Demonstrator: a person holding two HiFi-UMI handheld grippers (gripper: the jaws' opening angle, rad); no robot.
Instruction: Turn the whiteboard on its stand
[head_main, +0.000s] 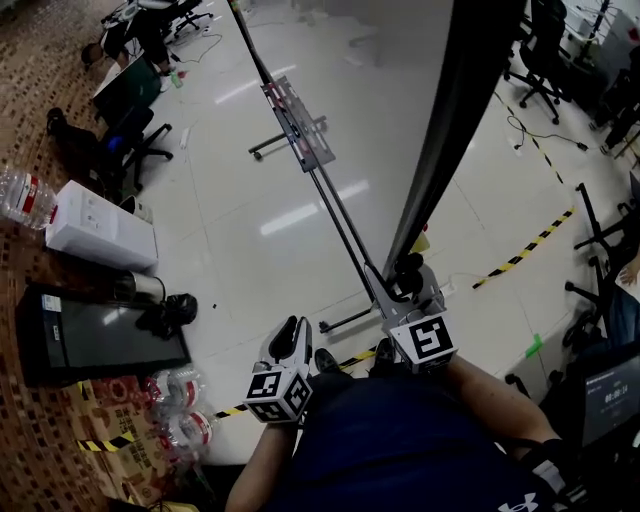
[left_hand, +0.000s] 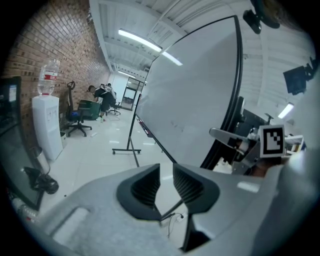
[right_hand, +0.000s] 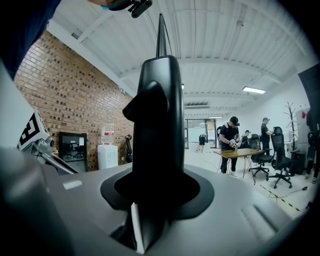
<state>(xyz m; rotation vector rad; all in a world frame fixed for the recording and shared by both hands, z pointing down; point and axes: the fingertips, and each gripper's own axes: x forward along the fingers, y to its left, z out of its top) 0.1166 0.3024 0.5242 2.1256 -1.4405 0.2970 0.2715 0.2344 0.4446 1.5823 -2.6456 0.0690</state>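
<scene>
The whiteboard (head_main: 450, 130) shows nearly edge-on in the head view, a tall dark panel over its black wheeled stand (head_main: 335, 215). In the left gripper view its pale face (left_hand: 195, 105) fills the middle. My right gripper (head_main: 408, 275) is at the board's near edge; in the right gripper view the black frame edge (right_hand: 160, 125) fills the gap between the jaws, which are shut on it. My left gripper (head_main: 295, 335) hangs lower left of the board, touching nothing. Its jaws (left_hand: 166, 172) stand slightly apart with only floor between them.
A water dispenser (head_main: 100, 225) and a black screen (head_main: 100, 340) stand by the brick wall on the left, with packed water bottles (head_main: 175, 405) nearby. Office chairs (head_main: 540, 60) and yellow-black floor tape (head_main: 525, 250) lie right. People stand at a table (right_hand: 231, 142) beyond.
</scene>
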